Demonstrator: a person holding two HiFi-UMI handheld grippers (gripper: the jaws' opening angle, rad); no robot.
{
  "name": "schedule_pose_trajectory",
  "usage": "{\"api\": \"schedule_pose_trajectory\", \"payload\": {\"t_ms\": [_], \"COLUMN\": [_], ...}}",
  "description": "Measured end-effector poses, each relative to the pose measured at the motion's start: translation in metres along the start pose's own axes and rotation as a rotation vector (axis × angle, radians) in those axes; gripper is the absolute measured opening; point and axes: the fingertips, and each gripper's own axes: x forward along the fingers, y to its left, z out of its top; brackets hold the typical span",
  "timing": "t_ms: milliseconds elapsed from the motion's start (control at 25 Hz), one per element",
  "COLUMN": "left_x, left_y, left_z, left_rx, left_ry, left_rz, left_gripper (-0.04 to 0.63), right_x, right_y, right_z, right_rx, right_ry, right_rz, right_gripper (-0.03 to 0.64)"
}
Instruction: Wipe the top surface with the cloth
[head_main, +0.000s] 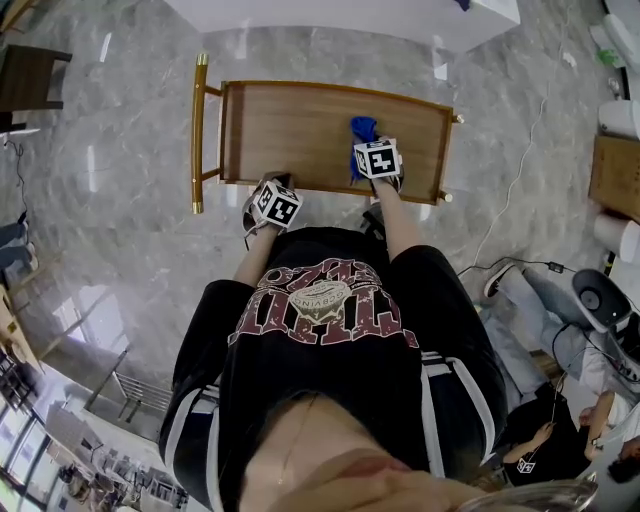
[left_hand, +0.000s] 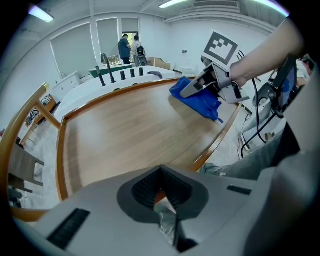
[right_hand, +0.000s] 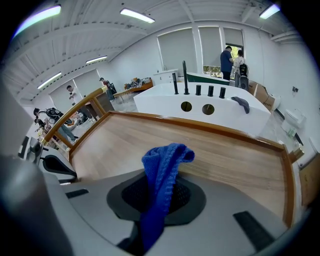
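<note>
Top surface: showing bare wood, no visible wiping marks.
Right gripper: clamping the cloth, hanging near 4 o'clock of the top.
Left gripper: holding jaws together, empty, at 7 o'clock edge.
Cloth: touching the wood.
Progress: probably beginning; leaving most area unwiped.

Rimmed wood cart top w/ blue cloth on it

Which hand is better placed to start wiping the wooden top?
Right. Its tool is shut on the blue cloth, which rests on the top. The left tool is shut with no cloth, back at the near edge.
</note>
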Motion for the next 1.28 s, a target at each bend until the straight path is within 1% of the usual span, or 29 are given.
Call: {"api": "schedule_pose_trajectory", "payload": {"t_ms": [120,280,560,720,1280], "left_x": [-0.002,-0.007,-0.015,-0.018,-0.025], "left_y": [0.002,0.004,0.012,0.016,0.023], "left_z": [-0.002,-0.005,-0.012,-0.016,-0.021], "left_rx": [-0.020,-0.006,-0.045,-0.023,-0.078], "left_ry": [-0.009,-0.013,-0.034,-0.029,-0.053], "left_rz": [0.007,0.018,0.039,0.059,0.053], "left_gripper": [0.046,0.046,0.046,0.046,0.046], "right_x": [0.005,0.009,0.017,0.022,0.042], "right_y": [0.008,0.020,0.038,0.051,0.094], "right_z": [0.003,0.008,0.015,0.019,0.032], "right_rx": [-0.014,-0.029,-0.062,-0.080,-0.147], "right_ry": [-0.001,-0.001,-0.001,0.003,0.010], "right_rz": [0.017,0.037,0.072,0.096,0.174], "right_gripper": [0.057,0.057,0.057,0.057,0.057]}}
